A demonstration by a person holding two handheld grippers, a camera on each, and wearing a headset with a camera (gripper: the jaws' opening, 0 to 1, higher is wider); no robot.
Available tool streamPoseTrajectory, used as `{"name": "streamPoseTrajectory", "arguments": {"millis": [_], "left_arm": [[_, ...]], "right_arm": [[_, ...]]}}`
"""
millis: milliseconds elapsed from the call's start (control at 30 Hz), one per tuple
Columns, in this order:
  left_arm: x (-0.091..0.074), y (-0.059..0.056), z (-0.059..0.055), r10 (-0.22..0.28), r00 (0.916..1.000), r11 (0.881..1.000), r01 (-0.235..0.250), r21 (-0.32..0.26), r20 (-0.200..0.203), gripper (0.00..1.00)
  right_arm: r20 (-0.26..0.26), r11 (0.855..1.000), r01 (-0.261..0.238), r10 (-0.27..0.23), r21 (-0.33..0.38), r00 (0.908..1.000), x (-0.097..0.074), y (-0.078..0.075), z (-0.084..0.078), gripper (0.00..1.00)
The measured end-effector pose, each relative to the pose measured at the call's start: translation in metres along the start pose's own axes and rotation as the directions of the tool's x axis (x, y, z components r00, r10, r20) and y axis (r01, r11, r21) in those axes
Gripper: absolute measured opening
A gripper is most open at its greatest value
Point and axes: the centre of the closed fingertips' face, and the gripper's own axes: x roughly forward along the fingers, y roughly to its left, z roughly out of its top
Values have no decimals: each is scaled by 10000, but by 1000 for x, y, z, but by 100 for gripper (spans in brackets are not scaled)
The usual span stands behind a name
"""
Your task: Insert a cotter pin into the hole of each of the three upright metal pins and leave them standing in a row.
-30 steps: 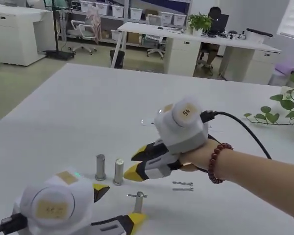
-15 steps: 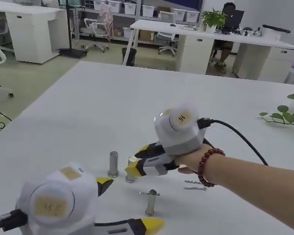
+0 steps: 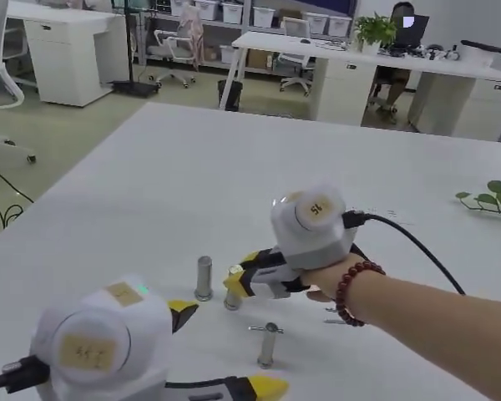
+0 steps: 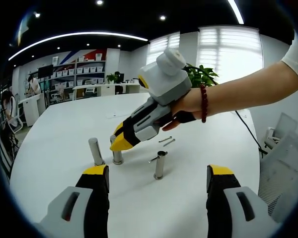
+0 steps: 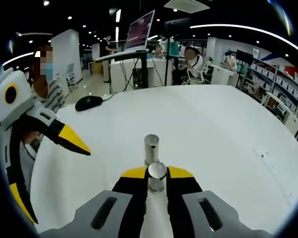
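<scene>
Since a second ago your right gripper [image 3: 236, 282] had closed in on the middle pin [image 5: 157, 174] | jaws clamped on its top, pin upright on the table [image 3: 192, 184] | far pin [image 5: 151, 148] just behind, free | near pin [image 4: 160, 165] stood with a cotter [image 4: 153, 159] through it | loose cotters [image 4: 165, 141] lay by your wrist | left gripper [image 3: 229, 347] spread wide, empty.

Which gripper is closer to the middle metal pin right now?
Right. The right gripper has its fingers shut on the middle metal pin; the left gripper is open, back from it toward the person.
</scene>
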Motion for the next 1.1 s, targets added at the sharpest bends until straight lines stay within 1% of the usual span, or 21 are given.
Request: {"name": "streamPoseTrajectory", "arguments": {"millis": [33, 167, 433, 567, 667, 933, 1100], "left_arm": [[0, 0, 0, 9, 10000, 10000, -9, 3, -6, 80], [-2, 1, 0, 53, 10000, 10000, -53, -2, 2, 78], [-4, 1, -1, 71, 10000, 10000, -71, -19, 12, 78], [-5, -2, -1, 18, 10000, 10000, -18, 0, -6, 79], [-5, -3, -1, -25, 10000, 10000, 25, -5, 18, 79], [-8, -10, 0, -213, 9997, 9998, 213, 14, 77, 82], [-10, -13, 1, -276, 9996, 9996, 276, 53, 80, 84]], "right_arm": [[24, 9999, 20, -20, 130, 10000, 0, -1, 0, 15], [99, 9997, 85, -87, 220, 9999, 0, -1, 0, 14], [-135, 9994, 227, -223, 257, 9997, -3, -1, -1, 13], [-39, 9988, 205, -203, 453, 9998, -10, -1, 0, 13], [-89, 9991, 251, -249, 327, 9997, -15, 1, -1, 13], [-227, 9979, 437, -427, 483, 9988, -32, -2, -12, 13], [-357, 9974, 525, -508, 483, 9981, -49, -2, -20, 13]]}}
